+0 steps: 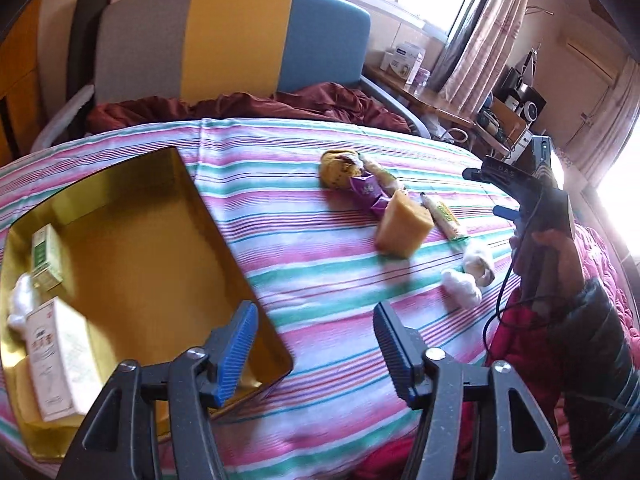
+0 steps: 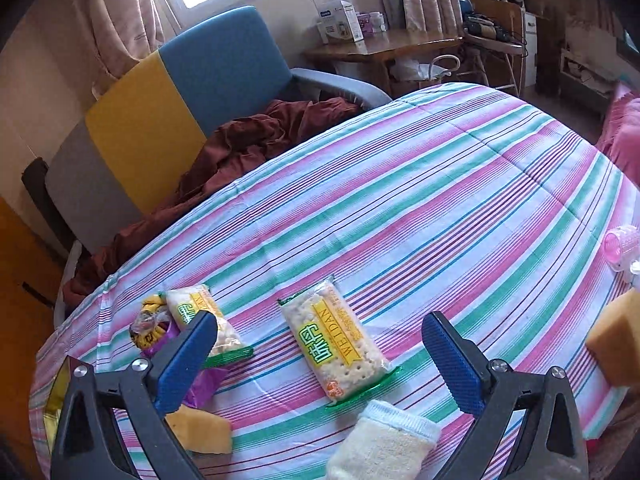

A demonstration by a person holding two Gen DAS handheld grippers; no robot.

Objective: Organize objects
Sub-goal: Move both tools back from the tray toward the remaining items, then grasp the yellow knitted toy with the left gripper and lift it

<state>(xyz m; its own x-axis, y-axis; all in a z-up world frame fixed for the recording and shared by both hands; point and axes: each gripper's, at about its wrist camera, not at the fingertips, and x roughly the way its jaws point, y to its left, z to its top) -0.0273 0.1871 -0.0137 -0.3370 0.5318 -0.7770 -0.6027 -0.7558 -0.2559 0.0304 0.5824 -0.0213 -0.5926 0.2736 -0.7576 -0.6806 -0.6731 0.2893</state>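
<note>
In the left wrist view my left gripper [image 1: 316,344] hangs open over the striped cloth [image 1: 320,264], its left finger above the corner of a gold tin [image 1: 140,264]. The tin holds a white box [image 1: 56,360], a green box [image 1: 46,256] and a cotton ball [image 1: 22,300]. Farther off lie a yellow sponge [image 1: 404,228], a purple packet [image 1: 368,192] and a cracker packet [image 1: 446,220]. My right gripper [image 2: 320,320] stands wide open above a cracker packet [image 2: 336,344], not touching it. A second cracker packet [image 2: 204,320] lies under its left finger.
A knitted sock [image 2: 384,448] and a sponge [image 2: 200,428] lie near the right gripper's base. Another sponge [image 2: 616,340] and a pink hair roller [image 2: 622,246] sit at the right edge. A colour-block armchair [image 1: 240,40] with a red blanket stands behind the table.
</note>
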